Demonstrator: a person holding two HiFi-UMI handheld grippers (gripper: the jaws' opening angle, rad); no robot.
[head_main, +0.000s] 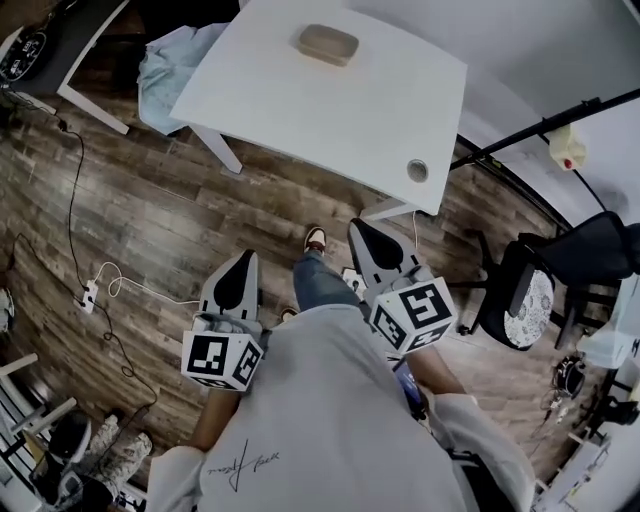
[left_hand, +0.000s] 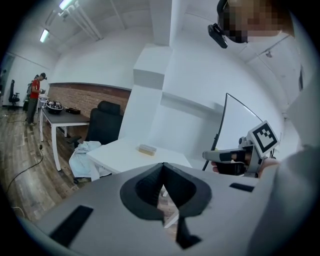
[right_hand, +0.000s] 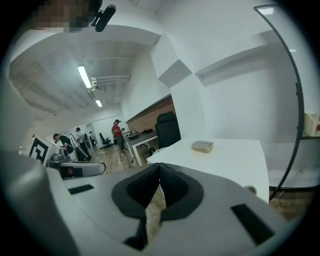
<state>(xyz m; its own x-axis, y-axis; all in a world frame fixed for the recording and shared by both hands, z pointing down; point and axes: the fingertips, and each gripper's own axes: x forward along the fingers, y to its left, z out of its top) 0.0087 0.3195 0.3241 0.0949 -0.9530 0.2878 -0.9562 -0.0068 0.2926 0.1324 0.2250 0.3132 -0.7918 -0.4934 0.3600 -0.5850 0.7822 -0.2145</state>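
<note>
left gripper (head_main: 246, 258) jaws were closed, empty | right gripper (head_main: 360, 228) likewise | both hung over wood floor (head_main: 150, 220), well apart from tan box (head_main: 327, 44) on white table (head_main: 380, 110), contents hidden | shirt (head_main: 330, 420) script was unreadable

Left gripper (head_main: 246, 260), right gripper (head_main: 358, 230), fingers (left_hand: 148, 187) together, empty, held forward

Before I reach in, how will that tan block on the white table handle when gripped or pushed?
The tan block lies flat and low with rounded corners, so it will probably slide rather than roll or tip. The white table looks smooth, so a push may skate it. Stiff or spongy cannot be told.
</note>
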